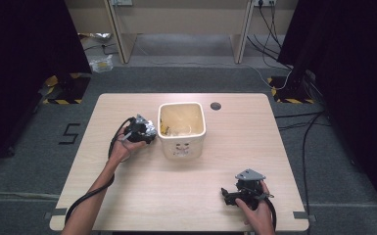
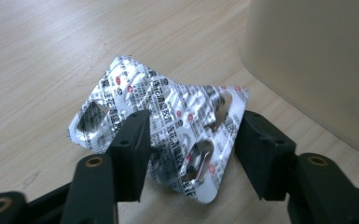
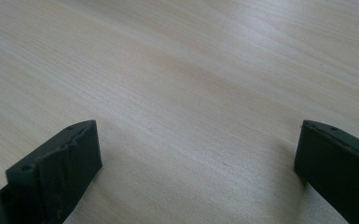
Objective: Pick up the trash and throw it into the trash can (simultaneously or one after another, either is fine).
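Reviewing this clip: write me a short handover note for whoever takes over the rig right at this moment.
Left gripper: jaws either side of a crumpled silver blister pack lying on the table beside the cream bin; the pads look not yet pressed on it.
Right gripper: open, nothing between its jaws, resting near the table's front right edge.
Done: some items already lie in the bin, too small to identify.
Left: probably close on the pack, lift it and drop it into the bin.
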`<state>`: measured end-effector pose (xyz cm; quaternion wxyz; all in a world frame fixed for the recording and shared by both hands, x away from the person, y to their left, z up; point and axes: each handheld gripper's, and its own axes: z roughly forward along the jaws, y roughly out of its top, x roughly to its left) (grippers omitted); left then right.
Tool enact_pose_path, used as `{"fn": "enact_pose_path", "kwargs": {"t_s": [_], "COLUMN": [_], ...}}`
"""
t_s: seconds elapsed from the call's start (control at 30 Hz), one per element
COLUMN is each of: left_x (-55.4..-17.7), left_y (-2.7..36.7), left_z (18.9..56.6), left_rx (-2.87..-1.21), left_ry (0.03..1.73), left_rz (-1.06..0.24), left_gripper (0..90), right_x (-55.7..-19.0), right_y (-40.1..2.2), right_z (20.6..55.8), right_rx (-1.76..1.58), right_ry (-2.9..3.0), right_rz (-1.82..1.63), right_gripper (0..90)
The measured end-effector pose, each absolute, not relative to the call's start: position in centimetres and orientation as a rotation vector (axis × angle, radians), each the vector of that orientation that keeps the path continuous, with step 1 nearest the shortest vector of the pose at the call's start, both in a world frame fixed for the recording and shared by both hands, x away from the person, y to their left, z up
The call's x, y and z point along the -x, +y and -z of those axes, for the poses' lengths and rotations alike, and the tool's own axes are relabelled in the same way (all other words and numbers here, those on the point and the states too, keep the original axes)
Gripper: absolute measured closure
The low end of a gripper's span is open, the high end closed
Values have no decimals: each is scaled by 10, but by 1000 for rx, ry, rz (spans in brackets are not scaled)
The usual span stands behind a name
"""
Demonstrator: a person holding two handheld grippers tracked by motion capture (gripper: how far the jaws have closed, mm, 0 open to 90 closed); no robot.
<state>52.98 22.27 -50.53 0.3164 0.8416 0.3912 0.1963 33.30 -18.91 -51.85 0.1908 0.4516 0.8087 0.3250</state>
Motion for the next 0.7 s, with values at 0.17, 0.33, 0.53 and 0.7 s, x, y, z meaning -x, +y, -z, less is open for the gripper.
{"fn": "enact_pose_path", "kwargs": {"t_s": [0.17,0.33,0.53,0.7], "left_x": [-529,-528,-526,-523], "left_y": [223,225,234,241], "left_z": [503,498,488,481], "left_rx": [-2203,-2138,-2058,-2007], "left_ry": [1031,1037,1073,1090], "left_rz": [-515,-497,-466,-449], "left_gripper": [582,717,805,828], "right_x": [-333,-333,-333,-333], "right_y": [-189,-189,-189,-189], "right_z": [518,518,519,519], "right_rx": [-1268,-1269,-1269,-1269], "right_ry": [2272,2272,2272,2272], "right_rz": [-914,-914,-914,-914], "right_gripper": [7,7,7,7]}}
